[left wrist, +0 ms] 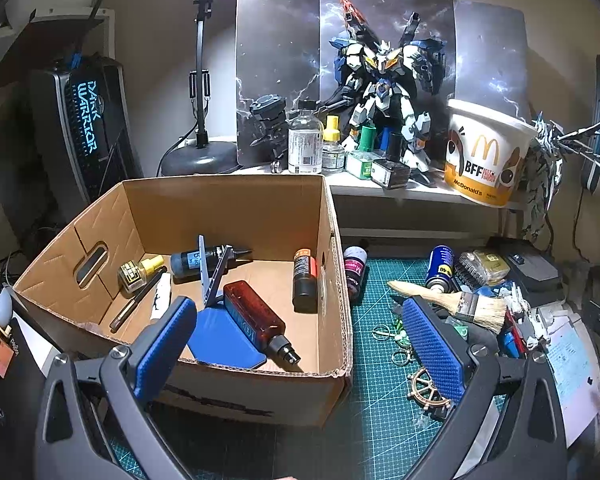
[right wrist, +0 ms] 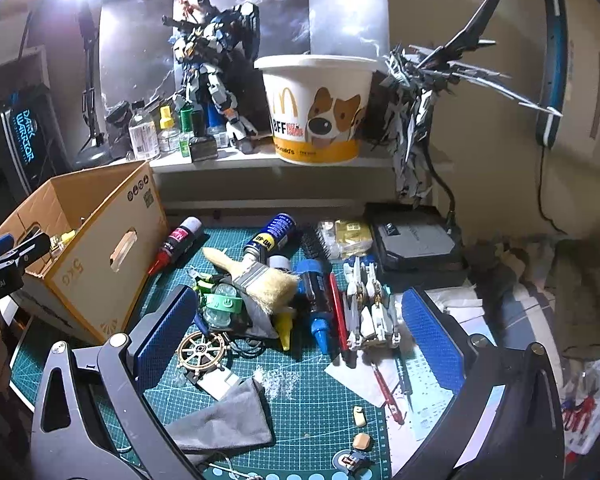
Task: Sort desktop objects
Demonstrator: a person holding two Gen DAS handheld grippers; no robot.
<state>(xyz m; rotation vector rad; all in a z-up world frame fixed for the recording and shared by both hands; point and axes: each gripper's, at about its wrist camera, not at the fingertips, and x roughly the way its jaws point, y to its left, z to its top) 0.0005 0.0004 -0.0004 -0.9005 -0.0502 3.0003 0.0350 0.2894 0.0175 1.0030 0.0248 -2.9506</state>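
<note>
An open cardboard box [left wrist: 332, 280] stands on the green cutting mat [left wrist: 380, 420]. It holds an amber bottle [left wrist: 256, 316], a black can with an orange top [left wrist: 305, 278], a dark dropper bottle [left wrist: 196, 262], a yellow-capped bottle [left wrist: 138, 272] and a blue flat piece [left wrist: 224, 340]. My left gripper [left wrist: 300, 348] is open and empty over the box's near right corner. My right gripper [right wrist: 296, 344] is open and empty above the mat's clutter: a paintbrush [right wrist: 256, 276], a WD-40 can [right wrist: 270, 236], a blue-tipped bottle [right wrist: 318, 300], a red pen [right wrist: 338, 312], a ship's-wheel trinket [right wrist: 201, 352] and a white model part [right wrist: 370, 304]. The box also shows at the left of the right wrist view [right wrist: 104, 256].
A shelf [left wrist: 380, 190] behind holds a robot model [left wrist: 384, 92], small bottles [left wrist: 305, 140] and a McDonald's bucket [left wrist: 488, 152]. A grey cloth [right wrist: 228, 420] and a paper sheet [right wrist: 380, 380] lie on the mat near me. A lamp base [left wrist: 200, 158] and a PC tower [left wrist: 84, 128] stand at the left.
</note>
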